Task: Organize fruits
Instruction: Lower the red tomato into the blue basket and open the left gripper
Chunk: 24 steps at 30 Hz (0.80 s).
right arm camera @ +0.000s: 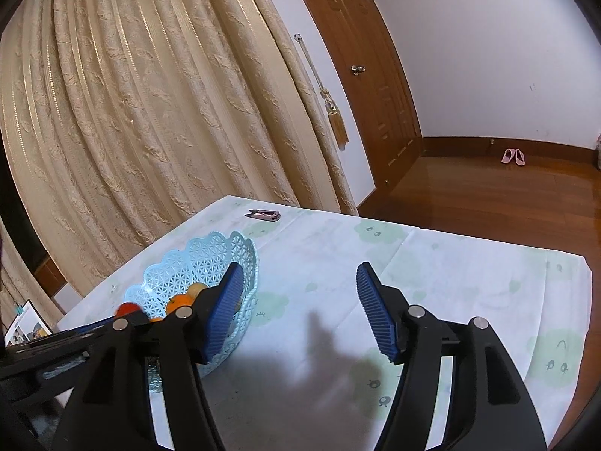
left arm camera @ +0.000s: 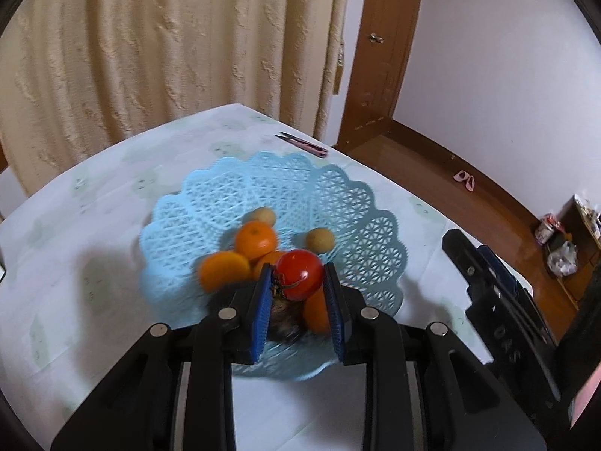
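Left wrist view: high, close above blue basket (left arm camera: 338, 203), looking steeply down and forward along its fingers toward curtain (left arm camera: 169, 45) and far table (left arm camera: 75, 263) edge. Right wrist view: to right of basket (right arm camera: 180, 274), lower tilt, facing forward over bare tablecloth toward curtain (right arm camera: 150, 112) and door (right arm camera: 360, 56). Shared: basket, pink clippers (left arm camera: 304, 145) (right arm camera: 265, 215) at far edge, curtain, door, pink slippers (right arm camera: 512, 156) on floor.

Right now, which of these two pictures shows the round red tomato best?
The left wrist view: the round red tomato sits large and central, clamped between the left gripper, above the pale blue lattice plastic basket. The right wrist view shows only a blurred red sliver at the basket's edge.
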Motion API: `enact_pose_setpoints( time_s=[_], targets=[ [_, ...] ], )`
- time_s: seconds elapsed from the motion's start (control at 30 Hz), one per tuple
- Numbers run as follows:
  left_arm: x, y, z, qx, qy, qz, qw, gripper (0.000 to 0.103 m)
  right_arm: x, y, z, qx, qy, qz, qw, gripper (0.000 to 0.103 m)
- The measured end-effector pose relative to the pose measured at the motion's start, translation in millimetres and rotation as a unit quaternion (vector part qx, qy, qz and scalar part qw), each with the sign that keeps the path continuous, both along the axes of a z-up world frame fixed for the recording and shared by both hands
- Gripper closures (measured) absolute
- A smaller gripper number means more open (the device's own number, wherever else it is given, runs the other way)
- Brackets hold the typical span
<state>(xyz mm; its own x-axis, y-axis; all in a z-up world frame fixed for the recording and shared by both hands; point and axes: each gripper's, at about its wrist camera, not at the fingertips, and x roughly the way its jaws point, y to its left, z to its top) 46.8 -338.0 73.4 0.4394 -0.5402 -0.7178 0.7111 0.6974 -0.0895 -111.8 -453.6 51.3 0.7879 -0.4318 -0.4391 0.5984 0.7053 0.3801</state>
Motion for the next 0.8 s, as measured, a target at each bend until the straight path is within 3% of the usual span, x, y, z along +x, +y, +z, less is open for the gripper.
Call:
enact_pose_setpoints(
  time_s=[0.6,0.67,0.7,0.8],
  targets=[
    [1.8,-21.8,-5.1,0.007,-0.046,-0.007,0.9989,0.074,-0.3,-0.7,0.7,0.002,-0.001,-0.003,1.000,0.038],
    [1.1,-20.2,-4.8,0.010,-0.055,-0.003,0.9984,0.067,-0.3,-0.9,0.8,0.002,-0.001,-0.003,1.000,0.038],
    [0.3,-18.6,-3.9,0.011,-0.062,0.001,0.9980,0.058,-0.4,-0.9,0.8,0.002,-0.001,-0.003,1.000,0.037],
    [-2.8,-15.5,-1.4,0.016,-0.081,0.010,0.9965,0.046,-0.7,-0.8,1.2,0.001,-0.003,-0.004,1.000,0.030]
  ],
)
